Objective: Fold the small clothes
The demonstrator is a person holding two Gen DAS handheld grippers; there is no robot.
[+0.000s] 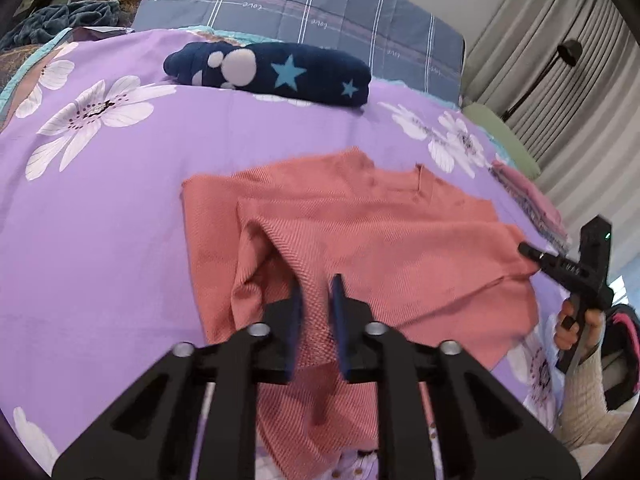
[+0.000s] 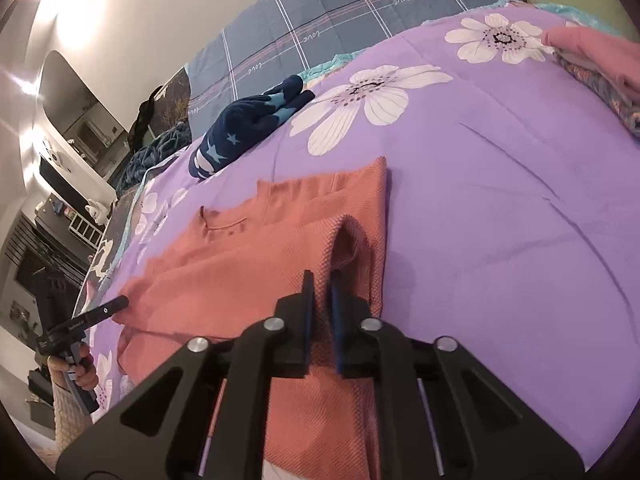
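1. The salmon knit top (image 1: 360,216) is lying on the purple floral bedsheet (image 1: 120,216), roughly mid-bed in both views, and it's partly folded, with a flap of it doubled over on top.
2. The left gripper (image 1: 316,284) is clamped on a bunched-up ridge of the top's near edge. You can see the fabric pinched between the blue pads, lifted into a little tent.
3. The right gripper (image 2: 322,280) is doing the same thing on the other end: jaws closed on a raised fold of the top, near its right edge in that view.
4. From the left wrist cam you can spot the other gripper out at the right, its tip touching the top's far-right corner, with the hand (image 1: 576,324) gripping the handle.
5. A rolled navy starry garment (image 1: 272,70) sits farther back on the sheet, well apart from the top.
6. There's a folded pink stack (image 2: 600,56) off at the far right edge of the bed.
7. A blue plaid quilt (image 1: 320,4) lies behind it all.
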